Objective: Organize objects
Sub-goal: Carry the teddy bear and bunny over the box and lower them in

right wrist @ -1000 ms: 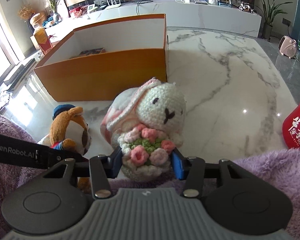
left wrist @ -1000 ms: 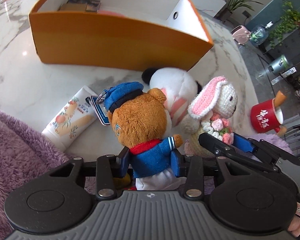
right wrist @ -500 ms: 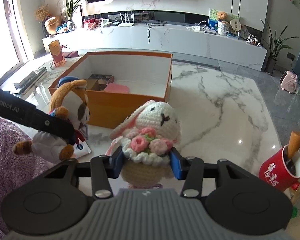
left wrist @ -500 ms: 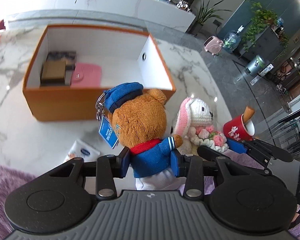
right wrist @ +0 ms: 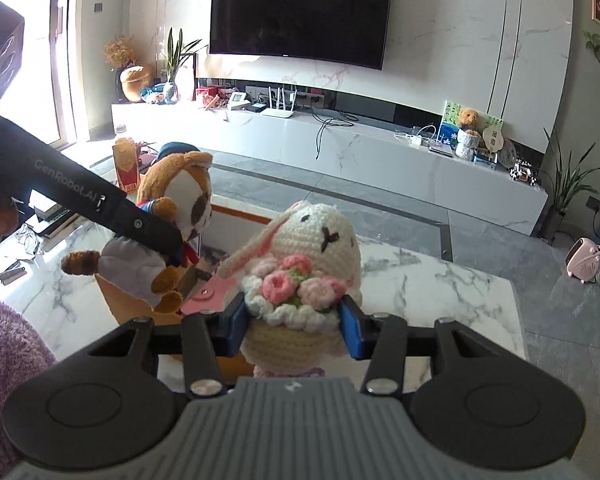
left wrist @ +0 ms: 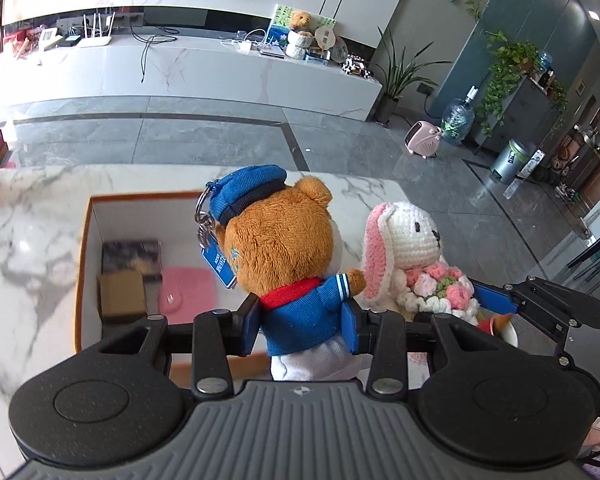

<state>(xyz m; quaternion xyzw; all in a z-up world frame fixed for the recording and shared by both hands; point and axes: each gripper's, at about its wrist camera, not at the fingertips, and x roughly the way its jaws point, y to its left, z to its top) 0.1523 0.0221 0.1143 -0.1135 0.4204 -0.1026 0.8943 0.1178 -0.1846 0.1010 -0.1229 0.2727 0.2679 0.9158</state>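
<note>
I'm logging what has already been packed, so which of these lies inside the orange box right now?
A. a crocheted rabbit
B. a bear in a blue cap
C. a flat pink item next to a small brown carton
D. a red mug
C: the left wrist view shows the flat pink item beside the brown carton on the floor of the orange box, while both plush toys are held in the grippers above it.

Orange box (left wrist: 82,280) sits on marble table (left wrist: 32,248).
</note>
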